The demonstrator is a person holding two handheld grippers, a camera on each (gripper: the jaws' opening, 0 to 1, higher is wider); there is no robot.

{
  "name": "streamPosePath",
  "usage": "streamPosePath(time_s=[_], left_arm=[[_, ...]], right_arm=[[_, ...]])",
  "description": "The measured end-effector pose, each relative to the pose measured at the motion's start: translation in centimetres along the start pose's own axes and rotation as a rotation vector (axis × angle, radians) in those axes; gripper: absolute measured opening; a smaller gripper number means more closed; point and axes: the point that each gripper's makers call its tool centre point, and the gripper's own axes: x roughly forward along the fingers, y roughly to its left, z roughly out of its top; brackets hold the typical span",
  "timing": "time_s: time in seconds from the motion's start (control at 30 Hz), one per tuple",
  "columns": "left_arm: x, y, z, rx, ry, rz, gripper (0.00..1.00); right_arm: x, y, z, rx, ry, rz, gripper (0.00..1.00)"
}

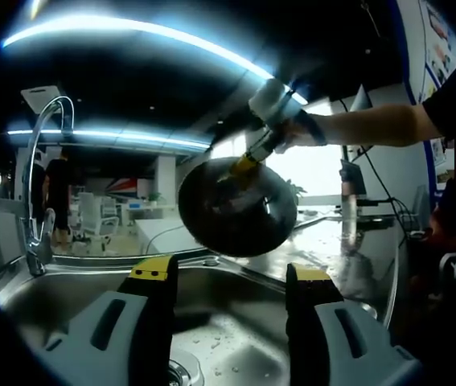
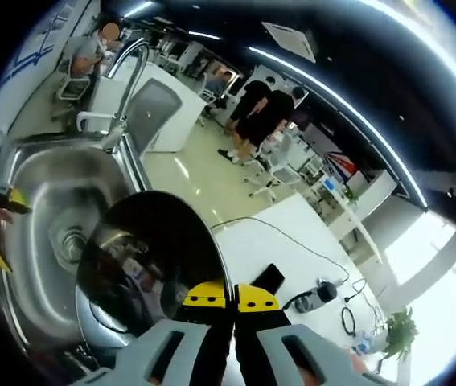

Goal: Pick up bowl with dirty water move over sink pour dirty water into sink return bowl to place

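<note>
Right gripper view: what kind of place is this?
Probably an open-plan office or lab with a sink station: a steel sink with a faucet, office chairs and people standing behind it.

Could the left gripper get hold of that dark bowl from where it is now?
Probably yes. The left gripper has its jaws open and empty over the sink, and the bowl hangs tilted just beyond them with nothing between. The right gripper already clamps the bowl's rim, though, so it would have to grip elsewhere on it.
</note>
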Motion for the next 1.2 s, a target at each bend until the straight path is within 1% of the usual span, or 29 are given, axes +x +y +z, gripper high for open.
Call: streamPosePath(time_s=[0.03,0.17,0.37,0.73,0.97,1.07,1.13,1.2], left_arm=[[0.0,0.0,0.0,0.003,0.003,0.000,0.53],[0.0,-0.1,0.0,0.002,0.003,0.001,0.53],[0.0,-0.2,0.0,0.003,0.003,0.001,0.53],[-0.1,-0.2,0.0,0.003,0.001,0.001,0.53],[-0.1,-0.2,0.0,0.002,0.000,0.002,0.53],[-0.1,-0.2,0.2,-0.002,-0.006,0.000,0.54],[-0.2,-0.3,0.6,-0.021,-0.028,-0.008,0.54],[-0.1,0.1,0.4,-0.011,-0.019,0.002,0.54]], right_arm=[[0.1,-0.4,0.1,-0.013,-0.002,-0.007,0.00],[0.2,-0.7,0.4,-0.050,-0.006,-0.022,0.00],[-0.2,-0.7,0.5,-0.092,-0.012,-0.039,0.00],[-0.3,0.0,1.2,-0.199,-0.029,-0.066,0.00],[0.1,0.6,2.2,-0.272,-0.040,-0.081,0.00],[-0.1,0.7,2.2,-0.282,-0.041,-0.081,0.00],[0.0,0.7,2.5,-0.288,-0.045,-0.086,0.00],[0.0,0.7,2.7,-0.294,-0.048,-0.091,0.00]])
